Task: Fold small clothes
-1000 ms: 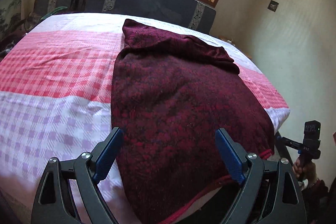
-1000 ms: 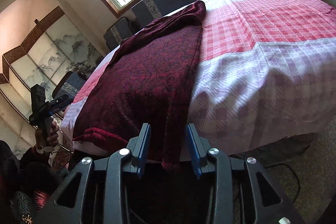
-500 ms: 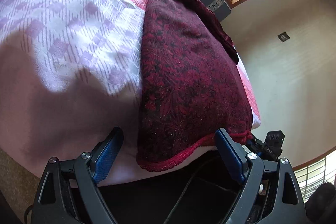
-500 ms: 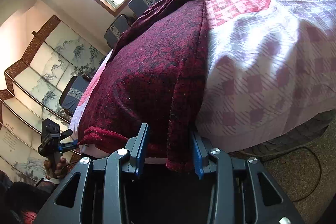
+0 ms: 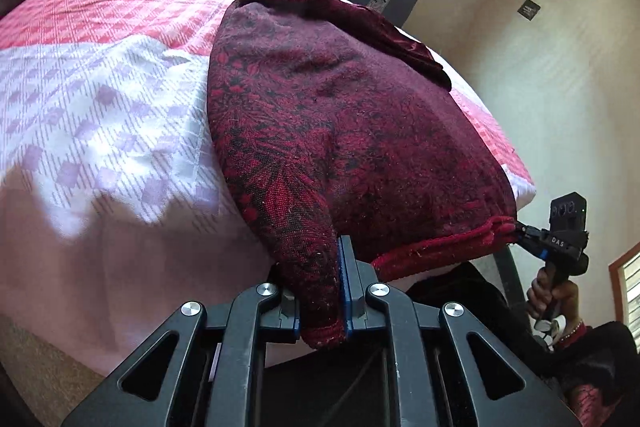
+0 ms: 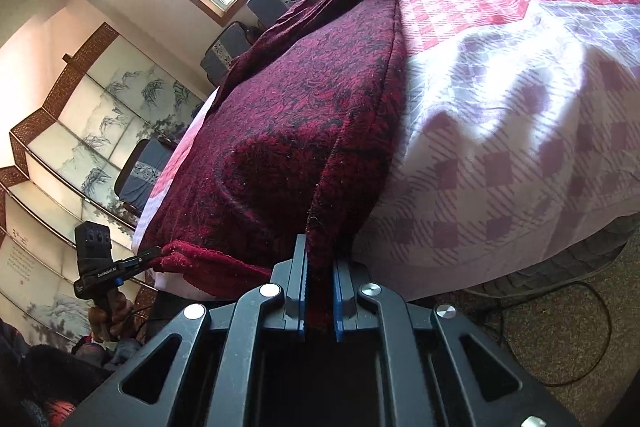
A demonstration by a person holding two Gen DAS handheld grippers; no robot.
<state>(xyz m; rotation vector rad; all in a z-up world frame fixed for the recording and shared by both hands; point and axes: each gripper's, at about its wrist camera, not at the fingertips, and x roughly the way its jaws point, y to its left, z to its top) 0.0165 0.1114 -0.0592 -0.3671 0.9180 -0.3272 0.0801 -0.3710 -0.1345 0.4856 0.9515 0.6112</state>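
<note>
Lying lengthwise up the pink checked bed point(image 5: 120, 115), the dark red patterned knit garment point(image 5: 352, 131) points its collar toward the window; the left gripper point(image 5: 322, 291) and right gripper point(image 6: 318, 291) each have fingers clamped on a near hem corner. Only the right view shows painted wall panels point(image 6: 92, 131).

My left gripper point(image 5: 322, 291) is clamped on the garment's point(image 5: 360, 131) corner at the bed's near edge; my right gripper point(image 6: 318, 291) pinches the other corner.

Dark red garment point(image 5: 352, 131) on the bed, near hem pinched at both corners

I see patterned maroon knit lying flat and lengthwise; plain velvety part bunched at the far end; red-edged hem point(image 5: 440, 247) hanging over the near edge; each near corner pulled up into a peak.
</note>
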